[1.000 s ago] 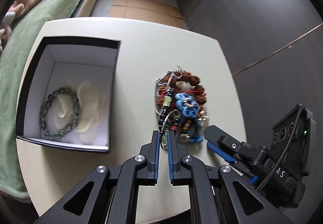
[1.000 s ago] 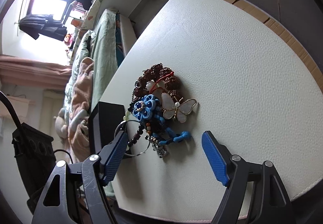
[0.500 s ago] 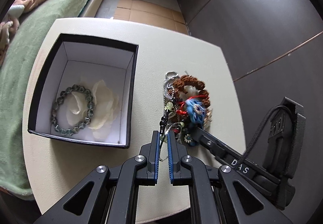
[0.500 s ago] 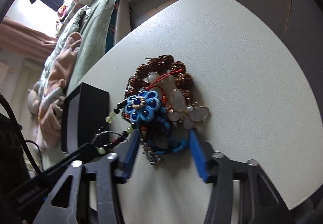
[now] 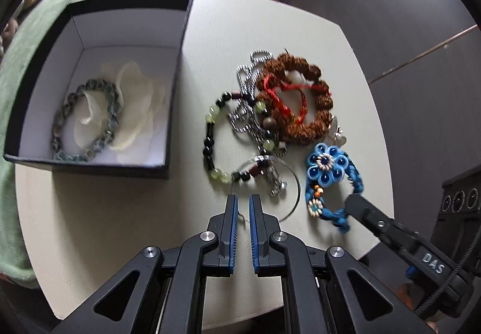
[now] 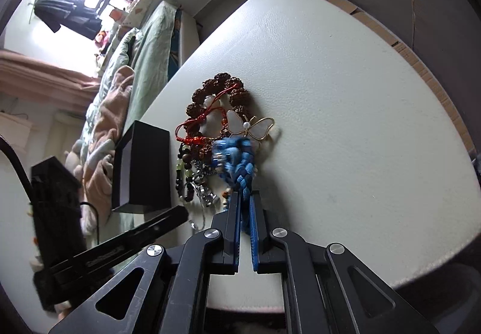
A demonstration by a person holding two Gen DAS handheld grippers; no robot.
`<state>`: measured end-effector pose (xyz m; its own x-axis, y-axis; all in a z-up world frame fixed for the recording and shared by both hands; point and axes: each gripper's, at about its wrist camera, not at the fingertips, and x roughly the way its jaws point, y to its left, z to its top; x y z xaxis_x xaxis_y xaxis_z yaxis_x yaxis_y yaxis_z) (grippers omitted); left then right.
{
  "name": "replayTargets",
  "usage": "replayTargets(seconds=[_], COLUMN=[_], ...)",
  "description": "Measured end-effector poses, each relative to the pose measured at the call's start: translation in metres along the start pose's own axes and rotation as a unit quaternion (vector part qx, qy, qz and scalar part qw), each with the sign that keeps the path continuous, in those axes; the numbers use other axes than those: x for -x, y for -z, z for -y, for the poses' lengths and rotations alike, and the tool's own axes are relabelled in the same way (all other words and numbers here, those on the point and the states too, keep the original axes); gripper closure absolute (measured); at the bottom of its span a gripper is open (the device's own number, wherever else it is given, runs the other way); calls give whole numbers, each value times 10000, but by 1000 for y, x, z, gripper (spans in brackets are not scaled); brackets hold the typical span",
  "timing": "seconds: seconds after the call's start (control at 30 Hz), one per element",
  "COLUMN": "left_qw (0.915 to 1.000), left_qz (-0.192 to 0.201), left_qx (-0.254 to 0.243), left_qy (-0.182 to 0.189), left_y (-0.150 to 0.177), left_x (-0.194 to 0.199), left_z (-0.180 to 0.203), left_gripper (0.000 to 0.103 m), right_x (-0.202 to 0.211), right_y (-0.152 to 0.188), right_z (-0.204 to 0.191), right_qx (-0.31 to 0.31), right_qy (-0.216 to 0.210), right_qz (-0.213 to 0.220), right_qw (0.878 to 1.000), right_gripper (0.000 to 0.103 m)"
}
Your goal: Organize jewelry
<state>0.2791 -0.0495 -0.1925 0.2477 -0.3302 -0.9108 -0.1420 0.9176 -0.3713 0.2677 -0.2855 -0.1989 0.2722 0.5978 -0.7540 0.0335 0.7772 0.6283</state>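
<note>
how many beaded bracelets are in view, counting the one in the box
3. A grey-green one lies inside the black box. A black-and-pale-green one lies on the table right of the box. A brown knobbly one sits at the pile's far side. Others may be hidden in the tangle.

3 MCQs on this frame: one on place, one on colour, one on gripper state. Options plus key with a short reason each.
1. Where is the grey-green bead bracelet?
A. inside the black box
B. on the table
C. in the left gripper

2. What colour is the flower bracelet?
A. red
B. blue
C. yellow

3. What is the right gripper doing?
A. wide open above the pile
B. shut on the flower bracelet
C. holding the box

Key:
1 A, it lies on the box's white floor.
2 B, its petals and braided cord are blue.
3 B, the blue braid sits pinched between its fingers in the right wrist view.
</note>
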Motion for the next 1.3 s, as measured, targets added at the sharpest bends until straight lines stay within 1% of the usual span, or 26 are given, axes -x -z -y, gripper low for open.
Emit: replayTargets(seconds=[0.03,0.1,0.13,0.17,0.2,0.23,0.27,0.3,0.43,0.57,0.67,0.73,0.9,1.0,1.13,1.2,1.23,1.27,1.3], left_qw=[10000,10000,10000,10000,10000,10000,9999,9998,9996,9982,9981,9974,9928,9885,9860,9838,9822,9825,9845], left_qz=[-40,-61,-59,-36,11,61,146,210,181,173,159,124,33,108,185,245,305,337,313], left_qx=[-5,-45,-61,-58,-34,-18,-14,-37,-80,-247,-250,-288,-443,-550,-517,-534,-538,-527,-481], left_qy=[37,-13,-40,-21,13,34,27,-34,-203,-515,-549,-647,-1113,-1408,-1577,-1692,-1774,-1752,-1659], left_y=[0,1,1,2,3,2,2,2,-6,-8,-10,-6,-8,-7,-2,1,4,4,4], left_x=[-1,-1,0,2,4,6,8,10,3,-9,-12,-15,-27,-30,-30,-30,-30,-29,-28], left_z=[1,4,6,7,8,8,9,11,19,34,37,40,56,62,63,66,71,69,67], left_gripper=[95,91,81,64,54,40,36,36,36,36,36,36,36,36,36,40,49,52,52], right_x=[4,10,13,15,16,18,17,17,18,23,30,35,37,39,45,48,49,50,51], right_y=[1,2,2,2,2,1,1,1,1,0,-1,-3,-4,-3,-1,-1,-1,-1,-1], right_z=[1,2,3,2,2,3,2,3,4,6,9,10,10,11,16,17,17,17,15], right_qx=[-21,-57,-75,-78,-71,-58,-52,-53,-67,-77,-110,-121,-115,-138,-195,-216,-219,-216,-206], right_qy=[-30,-75,-97,-103,-101,-93,-92,-102,-101,-150,-180,-188,-202,-194,-183,-181,-191,-202,-211], right_qz=[31,96,131,154,167,175,176,171,176,247,320,368,406,451,523,548,554,559,566], right_qw=[10000,9999,9998,9998,9998,9998,9998,9998,9998,9996,9993,9991,9989,9987,9983,9981,9980,9980,9980], right_gripper=[96,96,97,97,97,97,96,97,97,97,97,97,97,97,97,97,97,97,97])
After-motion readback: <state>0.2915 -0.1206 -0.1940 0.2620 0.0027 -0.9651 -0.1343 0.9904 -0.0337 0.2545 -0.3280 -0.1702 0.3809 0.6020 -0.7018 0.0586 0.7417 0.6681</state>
